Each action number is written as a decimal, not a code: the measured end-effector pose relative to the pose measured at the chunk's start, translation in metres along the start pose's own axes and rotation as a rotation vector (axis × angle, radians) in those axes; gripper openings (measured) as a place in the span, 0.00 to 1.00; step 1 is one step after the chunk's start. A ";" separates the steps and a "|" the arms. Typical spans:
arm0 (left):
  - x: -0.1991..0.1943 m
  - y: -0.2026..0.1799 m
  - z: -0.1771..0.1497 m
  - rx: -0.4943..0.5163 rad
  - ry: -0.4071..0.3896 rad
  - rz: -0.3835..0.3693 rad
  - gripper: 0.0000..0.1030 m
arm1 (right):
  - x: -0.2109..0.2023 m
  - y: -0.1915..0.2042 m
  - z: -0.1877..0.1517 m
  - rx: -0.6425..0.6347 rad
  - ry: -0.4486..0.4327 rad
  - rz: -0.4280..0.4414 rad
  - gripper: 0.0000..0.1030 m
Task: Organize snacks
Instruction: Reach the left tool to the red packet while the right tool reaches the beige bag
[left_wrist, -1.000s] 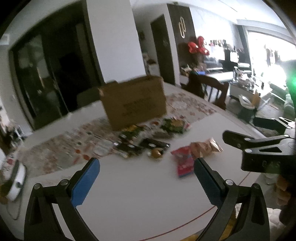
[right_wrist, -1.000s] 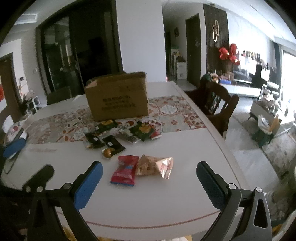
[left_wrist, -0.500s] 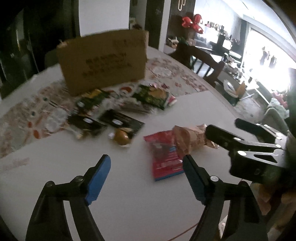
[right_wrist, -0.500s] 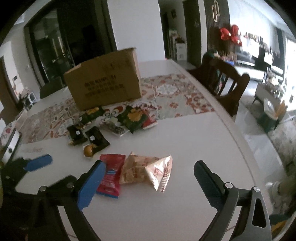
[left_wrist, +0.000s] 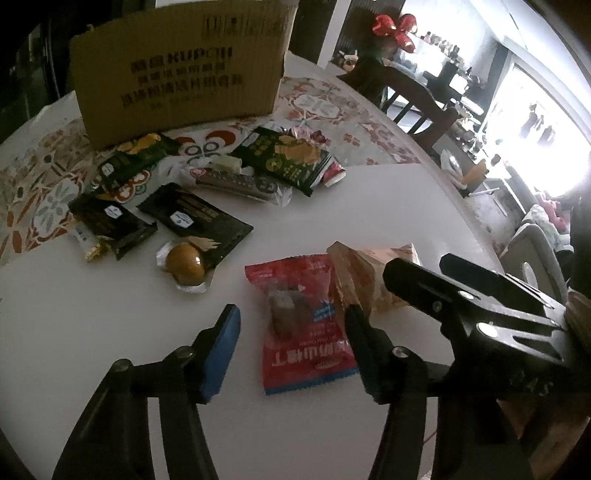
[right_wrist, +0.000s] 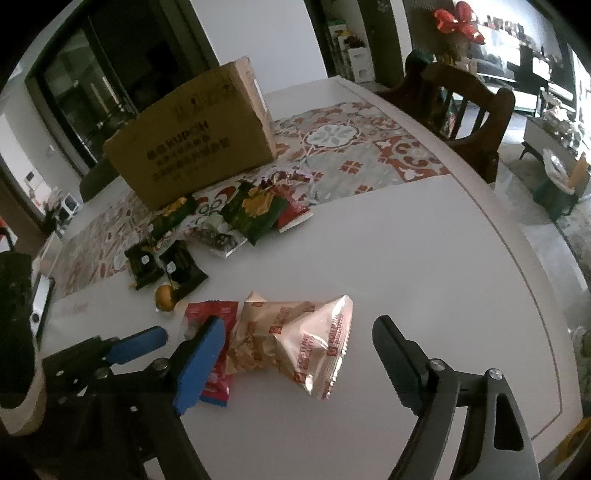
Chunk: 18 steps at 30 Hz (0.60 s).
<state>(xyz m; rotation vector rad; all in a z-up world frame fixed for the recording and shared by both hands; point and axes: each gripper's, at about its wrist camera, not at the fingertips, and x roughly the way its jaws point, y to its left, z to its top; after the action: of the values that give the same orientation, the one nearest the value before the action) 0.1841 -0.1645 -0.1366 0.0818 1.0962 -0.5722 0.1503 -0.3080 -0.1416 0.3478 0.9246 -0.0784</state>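
A red snack packet (left_wrist: 295, 284) lies flat on the white table (left_wrist: 110, 314), between the jaws of my left gripper (left_wrist: 291, 343). The jaws are closing and the pads stand clear of the packet on both sides. Just to its right lies a crumpled gold biscuit bag (right_wrist: 295, 339), partly overlapping the red snack packet (right_wrist: 212, 314). My right gripper (right_wrist: 299, 363) straddles this bag with its jaws wide and closing, and they do not touch it. Farther back lie green packets (left_wrist: 284, 155), black packets (left_wrist: 192, 218) and a round golden snack (left_wrist: 184, 264), in front of a cardboard box (left_wrist: 177, 62).
The box (right_wrist: 192, 147) stands on a patterned runner (right_wrist: 351, 147). A wooden chair (right_wrist: 465, 107) is at the table's far right edge. A white device (right_wrist: 40, 299) lies at the left. The curved table edge (right_wrist: 546, 332) runs close on the right.
Both grippers have come down and forward over the near packets, tipping downward. Both pairs of jaws have narrowed, the left more than the right. The snacks have not moved.
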 end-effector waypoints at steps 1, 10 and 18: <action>0.003 0.000 0.001 -0.004 0.005 -0.001 0.52 | 0.002 -0.001 0.001 0.004 0.006 0.005 0.78; 0.010 -0.001 0.002 0.014 0.002 0.026 0.43 | 0.015 0.000 -0.001 0.009 0.049 0.026 0.71; 0.009 -0.002 -0.001 0.038 -0.018 0.019 0.37 | 0.017 -0.001 -0.004 -0.005 0.051 0.041 0.55</action>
<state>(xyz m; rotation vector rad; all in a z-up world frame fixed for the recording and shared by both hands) 0.1849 -0.1694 -0.1441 0.1194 1.0662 -0.5759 0.1576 -0.3066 -0.1574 0.3659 0.9678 -0.0294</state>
